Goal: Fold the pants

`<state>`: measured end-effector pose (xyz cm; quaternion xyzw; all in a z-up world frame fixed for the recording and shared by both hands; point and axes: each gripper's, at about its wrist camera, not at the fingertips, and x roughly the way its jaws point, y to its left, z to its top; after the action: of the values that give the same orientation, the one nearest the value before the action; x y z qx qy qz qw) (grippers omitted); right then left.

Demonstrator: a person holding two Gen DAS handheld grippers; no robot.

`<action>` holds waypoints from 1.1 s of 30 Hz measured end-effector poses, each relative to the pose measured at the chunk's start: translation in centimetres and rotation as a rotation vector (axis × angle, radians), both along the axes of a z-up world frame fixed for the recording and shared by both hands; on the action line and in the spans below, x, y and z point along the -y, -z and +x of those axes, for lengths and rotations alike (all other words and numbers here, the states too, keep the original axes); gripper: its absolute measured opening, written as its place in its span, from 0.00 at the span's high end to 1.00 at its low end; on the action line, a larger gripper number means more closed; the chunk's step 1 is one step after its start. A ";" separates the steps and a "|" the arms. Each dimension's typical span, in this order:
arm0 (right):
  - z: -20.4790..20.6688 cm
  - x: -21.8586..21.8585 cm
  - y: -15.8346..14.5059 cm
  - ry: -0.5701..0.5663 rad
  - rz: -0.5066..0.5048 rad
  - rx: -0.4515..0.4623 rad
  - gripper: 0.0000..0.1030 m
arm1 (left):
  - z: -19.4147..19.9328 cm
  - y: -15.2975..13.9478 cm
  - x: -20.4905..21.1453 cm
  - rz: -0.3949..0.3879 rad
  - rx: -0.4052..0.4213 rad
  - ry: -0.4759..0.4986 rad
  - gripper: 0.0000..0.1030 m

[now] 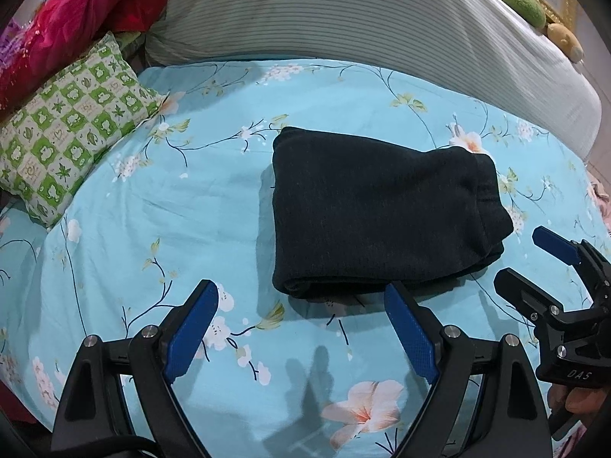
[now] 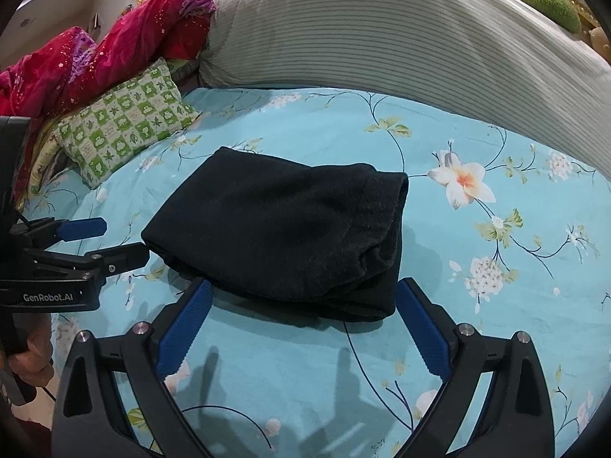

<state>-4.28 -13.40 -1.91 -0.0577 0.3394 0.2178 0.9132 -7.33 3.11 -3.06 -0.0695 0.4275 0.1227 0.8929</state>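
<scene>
The dark navy pants (image 1: 382, 210) lie folded into a compact rectangle on the blue floral bedsheet (image 1: 152, 210); they also show in the right wrist view (image 2: 282, 229). My left gripper (image 1: 301, 297) is open and empty, just in front of the bundle's near left edge. My right gripper (image 2: 303, 290) is open and empty, its fingers either side of the bundle's near edge without holding it. The right gripper shows in the left wrist view (image 1: 523, 263) at the right, open. The left gripper shows in the right wrist view (image 2: 118, 236) at the left, open.
A green checkered pillow (image 1: 68, 129) lies at the back left, with a red quilt (image 1: 68, 19) behind it. A large grey striped duvet (image 1: 382, 19) runs along the back. Green and yellow plush toys (image 1: 527, 4) sit by the headboard.
</scene>
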 end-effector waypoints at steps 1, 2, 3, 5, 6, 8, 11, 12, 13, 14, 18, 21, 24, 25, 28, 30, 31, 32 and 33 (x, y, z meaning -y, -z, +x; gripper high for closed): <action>0.0 0.0 0.0 0.001 0.000 0.002 0.06 | -0.1 0.0 0.1 0.005 0.003 -0.001 0.13; 0.0 0.1 0.1 0.002 0.001 0.004 0.06 | -0.1 0.0 0.1 0.009 0.004 0.001 0.13; 0.0 0.1 0.1 0.004 0.004 0.006 0.06 | 0.0 0.0 0.1 0.013 0.005 0.002 0.13; 0.0 0.1 0.2 0.003 0.007 0.010 0.06 | 0.0 0.0 0.1 0.021 0.010 0.003 0.13; 0.0 0.0 0.2 0.002 0.007 0.013 0.06 | 0.0 0.1 0.1 0.024 0.010 0.005 0.13; -0.2 -0.1 0.3 -0.006 0.004 0.024 0.06 | 0.1 0.1 0.1 0.032 0.010 0.008 0.13; -0.5 -0.4 0.2 -0.018 -0.005 0.035 0.06 | 0.1 0.2 0.0 0.028 0.007 0.010 0.13; -0.4 -0.5 0.2 -0.020 -0.004 0.033 0.06 | 0.1 0.3 0.0 0.028 0.007 0.011 0.13; -0.4 -0.5 0.2 -0.021 -0.003 0.032 0.06 | 0.0 0.3 0.1 0.031 0.008 0.013 0.13; -0.4 -0.5 0.2 -0.021 -0.004 0.031 0.06 | 0.0 0.3 0.1 0.034 0.009 0.016 0.13; -0.4 -0.6 0.3 -0.017 -0.006 0.023 0.06 | 0.1 0.3 0.1 0.043 0.007 0.029 0.13; -0.4 -0.6 0.4 -0.014 -0.003 0.022 0.06 | 0.1 0.4 0.1 0.044 0.006 0.031 0.13; -0.3 -0.6 0.4 -0.016 -0.001 0.024 0.06 | 0.1 0.3 0.1 0.043 0.006 0.029 0.13; -0.4 -0.7 0.4 -0.015 0.000 0.024 0.06 | 0.1 0.3 0.1 0.043 0.006 0.029 0.13; -0.4 -0.8 0.4 -0.013 0.000 0.023 0.06 | 0.1 0.3 0.1 0.042 0.005 0.033 0.13; -0.4 -0.8 0.3 -0.014 0.001 0.023 0.06 | 0.2 0.3 0.0 0.045 0.005 0.037 0.13; -0.5 -0.7 0.3 -0.013 0.002 0.022 0.06 | 0.2 0.3 0.0 0.046 0.004 0.039 0.13; -0.4 -0.7 0.3 -0.012 0.003 0.022 0.06 | 0.2 0.3 0.0 0.046 0.003 0.041 0.13; -0.4 -0.7 0.3 -0.010 0.003 0.021 0.06 | 0.2 0.4 0.0 0.046 0.002 0.041 0.13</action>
<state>-4.71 -12.68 -2.25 -0.0603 0.3292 0.2221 0.9158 -7.09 3.09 -3.42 -0.0406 0.4249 0.1140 0.8971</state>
